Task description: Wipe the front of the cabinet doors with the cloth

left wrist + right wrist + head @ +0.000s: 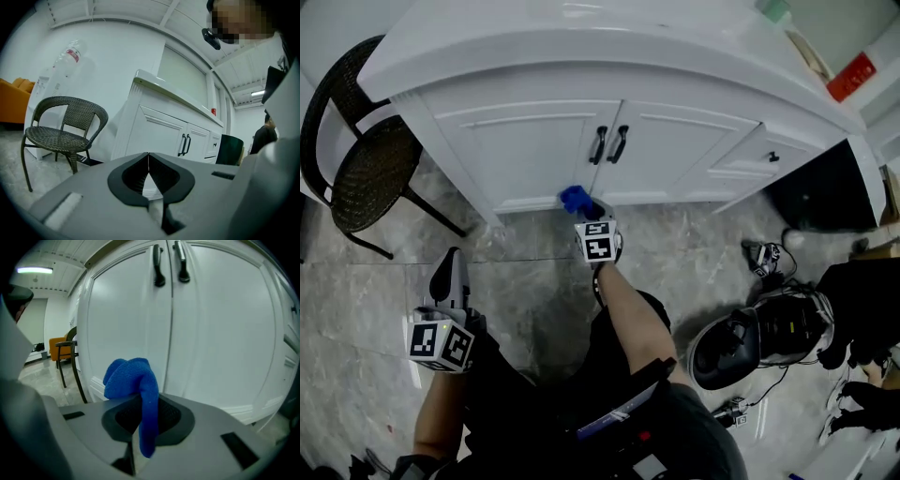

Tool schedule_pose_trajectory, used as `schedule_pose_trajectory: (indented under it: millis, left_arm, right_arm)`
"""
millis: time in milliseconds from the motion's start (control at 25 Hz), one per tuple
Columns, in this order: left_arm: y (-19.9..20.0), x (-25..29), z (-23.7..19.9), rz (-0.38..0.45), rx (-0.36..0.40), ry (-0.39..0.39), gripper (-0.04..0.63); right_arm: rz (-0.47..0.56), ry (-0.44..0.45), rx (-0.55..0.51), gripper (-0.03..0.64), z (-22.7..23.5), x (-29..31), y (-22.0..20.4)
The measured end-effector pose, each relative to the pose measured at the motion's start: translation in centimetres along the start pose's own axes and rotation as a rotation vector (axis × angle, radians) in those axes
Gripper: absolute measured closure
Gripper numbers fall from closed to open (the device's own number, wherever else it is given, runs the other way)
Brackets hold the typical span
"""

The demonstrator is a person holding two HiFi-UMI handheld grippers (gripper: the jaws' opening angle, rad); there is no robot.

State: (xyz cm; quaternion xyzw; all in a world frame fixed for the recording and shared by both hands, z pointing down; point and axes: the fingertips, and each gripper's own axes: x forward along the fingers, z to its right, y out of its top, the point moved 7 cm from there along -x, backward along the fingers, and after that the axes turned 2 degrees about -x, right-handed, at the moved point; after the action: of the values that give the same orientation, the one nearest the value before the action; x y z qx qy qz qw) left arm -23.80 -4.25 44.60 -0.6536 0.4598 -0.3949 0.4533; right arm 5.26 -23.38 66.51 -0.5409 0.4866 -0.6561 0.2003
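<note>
A white cabinet with two doors [572, 145] and black handles [608, 144] stands ahead of me. My right gripper [586, 208] is shut on a blue cloth [574, 198], held low near the bottom of the doors by the centre seam. In the right gripper view the blue cloth [136, 380] bunches above the jaws, close to the left door [126, 319], and I cannot tell whether it touches. My left gripper [447, 274] hangs back over the floor, shut and empty; in its own view the gripper [148, 161] points toward the cabinet [159, 133].
A dark wicker chair [356, 150] stands left of the cabinet. A drawer with a knob [772, 157] is at the cabinet's right. A helmet-like device [750, 342], cables and a dark bag [862, 309] lie on the grey marble floor [525, 281] at right.
</note>
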Motion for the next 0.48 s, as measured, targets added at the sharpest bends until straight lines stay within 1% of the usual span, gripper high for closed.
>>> schedule_pose_trajectory:
  millis: [120, 200, 280, 360, 480]
  left_arm:
    - [-0.6, 1.3, 1.2, -0.014, -0.001, -0.043, 0.592]
    - [-1.1, 2.1, 1.5, -0.024, 0.005, -0.059, 0.592]
    - [-1.5, 2.8, 1.8, -0.03, 0.009, -0.065, 0.592]
    - [-1.8, 3.4, 2.2, -0.036, 0.014, -0.079, 0.592]
    - [-1.8, 4.3, 3.0, -0.055, 0.037, -0.127, 0.592]
  right_arm:
    - [-0.023, -0.047, 0.015, 0.565, 2.5, -2.0, -0.6]
    - [-0.019, -0.049, 0.031, 0.565, 3.1, -3.3, -0.8]
    - [-0.001, -0.045, 0.048, 0.565, 3.4, -4.3, -0.7]
    - [0.029, -0.065, 0.069, 0.565, 4.0, -5.6, -0.2]
    - [0.082, -0.102, 0.124, 0.565, 4.8, -8.5, 1.6]
